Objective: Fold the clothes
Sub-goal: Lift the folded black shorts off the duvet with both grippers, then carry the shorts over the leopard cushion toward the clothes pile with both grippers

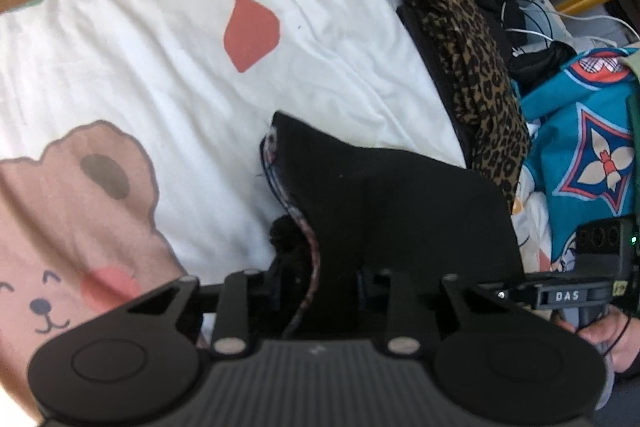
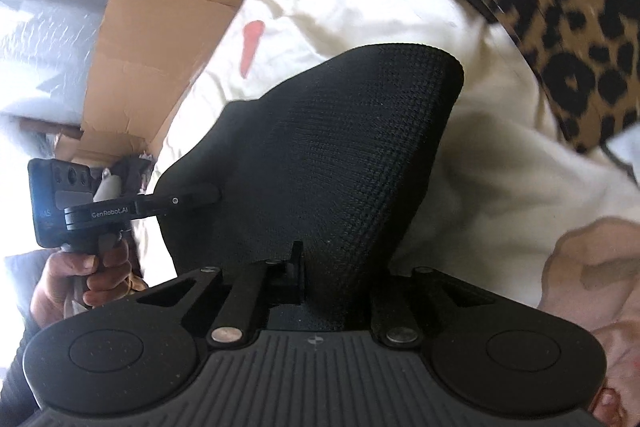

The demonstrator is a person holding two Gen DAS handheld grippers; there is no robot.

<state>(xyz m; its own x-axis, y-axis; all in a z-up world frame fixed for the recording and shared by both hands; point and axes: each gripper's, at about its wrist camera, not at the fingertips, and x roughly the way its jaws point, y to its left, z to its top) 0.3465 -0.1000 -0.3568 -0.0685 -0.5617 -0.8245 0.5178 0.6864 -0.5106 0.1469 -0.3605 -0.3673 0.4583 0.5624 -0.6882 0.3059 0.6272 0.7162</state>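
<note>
Left claw: my left gripper [image 1: 320, 279] is clamped on the black garment [image 1: 384, 203], lower centre of frame.
Right claw: my right gripper [image 2: 320, 279] pinches the same black garment [image 2: 340, 163].
Garment place: held above the white bear-print bedding [image 1: 168, 39].
Axis: I read it running from my jaws toward upper centre.
Risk: thin grip; cloth may slip, or snag the leopard-print pile [image 1: 472, 67].
</note>
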